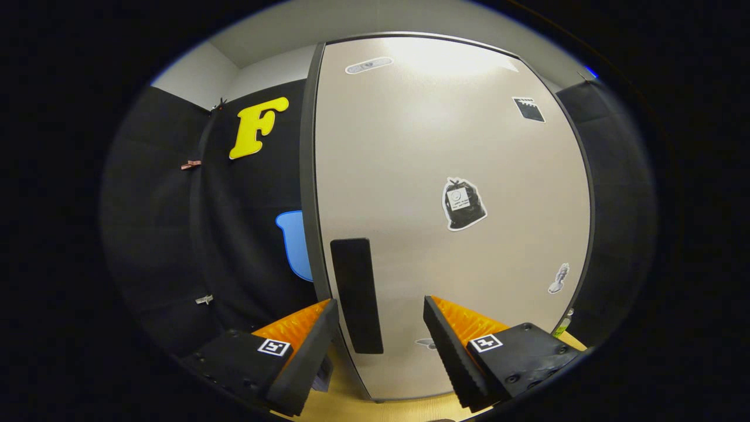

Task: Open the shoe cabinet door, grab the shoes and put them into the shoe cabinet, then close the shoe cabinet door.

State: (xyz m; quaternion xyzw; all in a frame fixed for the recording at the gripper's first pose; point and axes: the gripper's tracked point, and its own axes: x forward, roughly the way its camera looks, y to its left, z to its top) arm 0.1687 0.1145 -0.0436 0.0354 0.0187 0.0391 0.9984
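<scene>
Place: I'm working in a staged recording booth, not a real home.
Walls: black cloth (246, 246) hung with clips (190, 164).
Furniture: lone beige cabinet door (445, 193), stickers (463, 204), on a wooden floor (345, 398).

Black cloth wall (176, 234) lines the booth below pale grey upper walls (199, 73) and ceiling (281, 32), with small clips (190, 164) pinned to it, above a light wooden floor (345, 404).

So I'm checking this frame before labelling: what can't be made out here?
- Cabinet inside, and any shoes: hidden by the shut door, gripper view.
- Door stickers: print too small.
- Handle sits between the open tool's fingers; contact unclear.
- Cabinet foot: cut off by the fingers.
</scene>
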